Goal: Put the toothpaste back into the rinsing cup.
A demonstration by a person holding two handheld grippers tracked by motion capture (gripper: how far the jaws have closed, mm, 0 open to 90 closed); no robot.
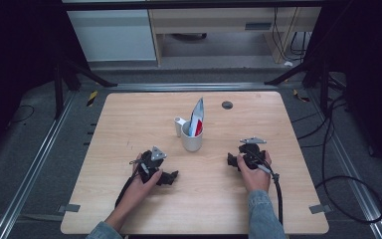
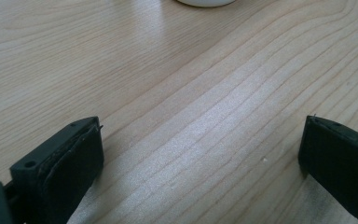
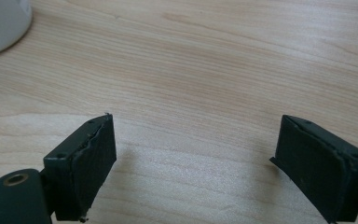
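Grippers: left gripper (image 1: 171,178) agape | right gripper (image 1: 231,160) agape | mug (image 1: 191,136) between, packet (image 1: 196,117) apparently inside

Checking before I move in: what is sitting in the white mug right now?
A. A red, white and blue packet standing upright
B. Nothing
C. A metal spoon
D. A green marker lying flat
A: in the high view a red, white and blue packet stands upright in the white mug, its top rising well above the rim.

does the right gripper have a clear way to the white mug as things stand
Probably yes. The right gripper rests on the table with jaws open and nothing between them, and only bare wood lies between it and the white mug, which holds an upright packet.
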